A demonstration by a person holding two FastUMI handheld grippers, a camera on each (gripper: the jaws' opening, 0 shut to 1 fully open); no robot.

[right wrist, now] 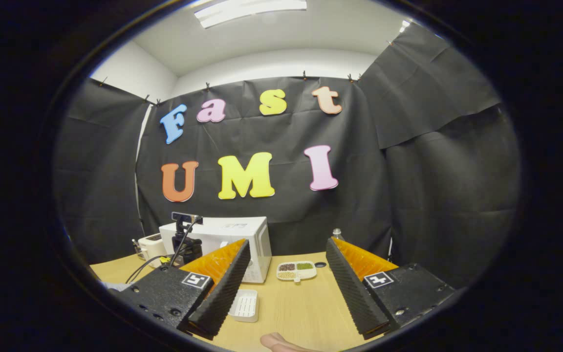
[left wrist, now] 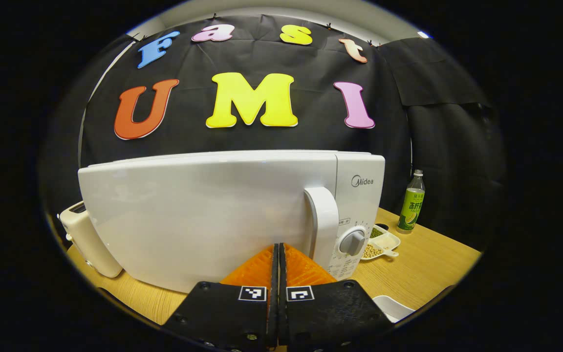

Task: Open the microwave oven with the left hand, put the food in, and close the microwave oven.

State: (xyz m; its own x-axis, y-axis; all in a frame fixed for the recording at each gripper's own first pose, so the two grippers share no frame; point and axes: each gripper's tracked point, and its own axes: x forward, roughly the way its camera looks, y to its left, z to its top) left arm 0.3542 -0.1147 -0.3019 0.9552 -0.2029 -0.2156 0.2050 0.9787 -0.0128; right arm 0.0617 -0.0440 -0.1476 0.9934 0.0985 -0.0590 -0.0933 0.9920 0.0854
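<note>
Left gripper (left wrist: 278, 254): fingers pressed together, empty, near door handle (left wrist: 324, 220).
Right gripper (right wrist: 285, 274): spread wide, empty.
Microwave (left wrist: 203, 215): door closed.

A light wooden surface (right wrist: 301, 303) carries everything here. On it stands a white microwave oven (left wrist: 223, 215) with its door shut, and a cream toaster (left wrist: 88, 239) sits just beside it on one side. On the other side are a white divided dish of beans and grains (left wrist: 381, 243) and a green drink bottle (left wrist: 411, 203), and nearer the front lies a small white ribbed tray (right wrist: 245, 305).
</note>
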